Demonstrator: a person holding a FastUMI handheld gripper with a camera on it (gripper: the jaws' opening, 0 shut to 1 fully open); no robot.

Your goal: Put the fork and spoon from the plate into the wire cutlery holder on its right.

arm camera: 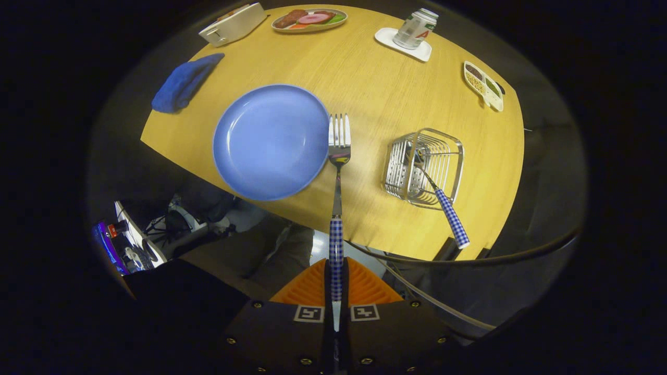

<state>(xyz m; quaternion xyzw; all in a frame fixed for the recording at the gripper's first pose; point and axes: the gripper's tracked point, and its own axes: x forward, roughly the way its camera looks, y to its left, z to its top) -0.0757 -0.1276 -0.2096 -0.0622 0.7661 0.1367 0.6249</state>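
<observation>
My gripper (336, 281) is clamped on the fork (337, 172) handle, tines pointing away above the table, so it can drop handle-up into the wire holder (424, 166) beside the spoon (448, 216).

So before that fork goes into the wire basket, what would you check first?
1. Grip: the gripper is shut on the fork, handle between both fingers. Ok.
2. Fork pointing: it sticks straight out ahead, tines away from the gripper. Ok.
3. Plate bare, nothing left on it. Ok.
4. Spoon in the holder: a checked handle already leans out of it; its head is hidden, so cannot tell for sure.
5. Room in the holder: open wire top looks free beside that handle. Ok.
6. Lined up over the holder: the fork is beside the plate, the holder off to its right. Not ok.
</observation>
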